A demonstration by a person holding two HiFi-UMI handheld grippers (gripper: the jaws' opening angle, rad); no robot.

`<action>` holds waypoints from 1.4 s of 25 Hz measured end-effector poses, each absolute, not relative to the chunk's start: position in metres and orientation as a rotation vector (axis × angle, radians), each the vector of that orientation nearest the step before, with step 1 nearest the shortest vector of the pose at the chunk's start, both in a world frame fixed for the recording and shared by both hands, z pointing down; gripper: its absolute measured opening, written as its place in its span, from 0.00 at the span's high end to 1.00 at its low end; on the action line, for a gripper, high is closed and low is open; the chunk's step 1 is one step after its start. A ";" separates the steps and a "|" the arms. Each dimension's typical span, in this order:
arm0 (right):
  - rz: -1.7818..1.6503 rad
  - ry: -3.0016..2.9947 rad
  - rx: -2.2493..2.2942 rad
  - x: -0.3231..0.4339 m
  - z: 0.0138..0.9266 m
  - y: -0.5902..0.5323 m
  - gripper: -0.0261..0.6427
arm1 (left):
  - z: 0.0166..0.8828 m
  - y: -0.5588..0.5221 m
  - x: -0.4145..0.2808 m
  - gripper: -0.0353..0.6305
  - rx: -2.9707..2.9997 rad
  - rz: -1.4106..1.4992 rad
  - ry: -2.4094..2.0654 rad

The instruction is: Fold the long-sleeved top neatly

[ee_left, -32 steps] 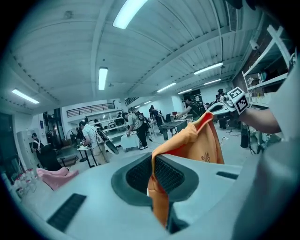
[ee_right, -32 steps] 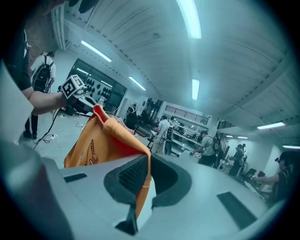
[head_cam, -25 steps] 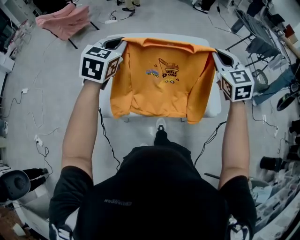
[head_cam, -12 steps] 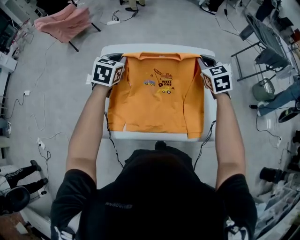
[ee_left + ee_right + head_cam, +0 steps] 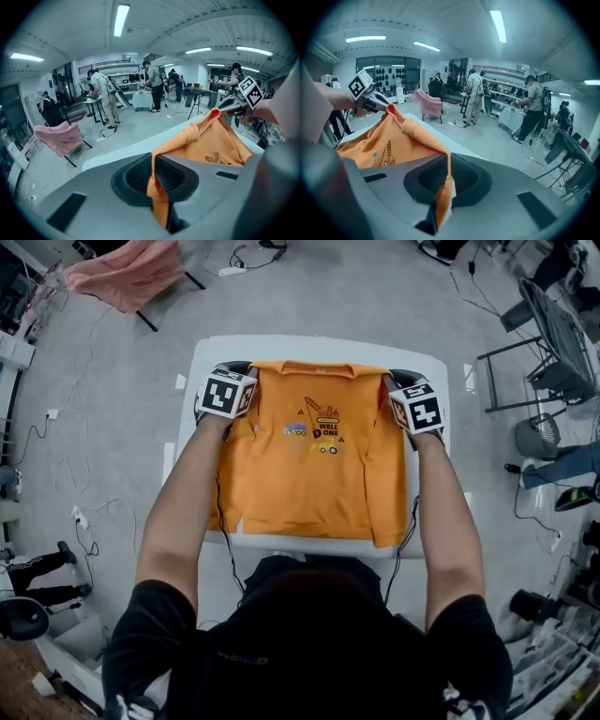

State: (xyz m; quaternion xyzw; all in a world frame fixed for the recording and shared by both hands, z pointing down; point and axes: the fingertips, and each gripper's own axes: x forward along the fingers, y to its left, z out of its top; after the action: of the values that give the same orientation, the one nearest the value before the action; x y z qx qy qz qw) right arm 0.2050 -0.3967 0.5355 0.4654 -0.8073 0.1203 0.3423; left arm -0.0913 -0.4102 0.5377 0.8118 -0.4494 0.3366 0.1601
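An orange long-sleeved top [image 5: 314, 460] with a small printed motif lies spread over the white table [image 5: 319, 345], its hem near the front edge. My left gripper [image 5: 236, 373] is shut on the top's far left corner, the orange cloth [image 5: 157, 199] pinched between its dark pads. My right gripper [image 5: 401, 382] is shut on the far right corner, the cloth [image 5: 443, 197] caught between its pads. The far edge of the top [image 5: 206, 126] runs taut between the two grippers. Both sleeves lie folded inward along the sides.
A pink garment [image 5: 127, 273] hangs on a stand at the far left. Cables [image 5: 75, 484] trail on the grey floor left of the table. Chairs and stands [image 5: 553, 334] crowd the right side. Several people [image 5: 476, 101] work at benches in the background.
Both grippers have come down and toward me with the top. It hung in the air in front of the table one second ago and now lies flat on it.
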 end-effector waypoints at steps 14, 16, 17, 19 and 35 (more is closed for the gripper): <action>0.435 -2.005 1.040 0.194 0.646 -0.455 0.92 | 0.641 -0.470 -0.103 0.92 2.163 1.133 -1.231; 0.436 -1.995 1.028 0.196 0.653 -0.457 0.90 | 0.649 -0.473 -0.104 0.91 2.146 1.140 -1.213; 0.443 -1.991 1.023 0.197 0.656 -0.457 0.89 | 0.652 -0.474 -0.105 0.90 2.136 1.147 -1.203; 0.464 -1.990 1.016 0.199 0.662 -0.456 0.87 | 0.658 -0.476 -0.108 0.85 2.118 1.156 -1.192; 0.471 -1.990 0.964 0.214 0.647 -0.442 0.71 | 0.633 -0.470 -0.130 0.68 2.140 1.120 -1.199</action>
State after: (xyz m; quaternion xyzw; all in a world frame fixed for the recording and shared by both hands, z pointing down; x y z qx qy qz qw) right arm 0.2138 -0.4423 0.6474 0.3858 -0.7961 0.1883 0.4265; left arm -0.1300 -0.4701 0.6330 0.7740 -0.4337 0.4050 0.2208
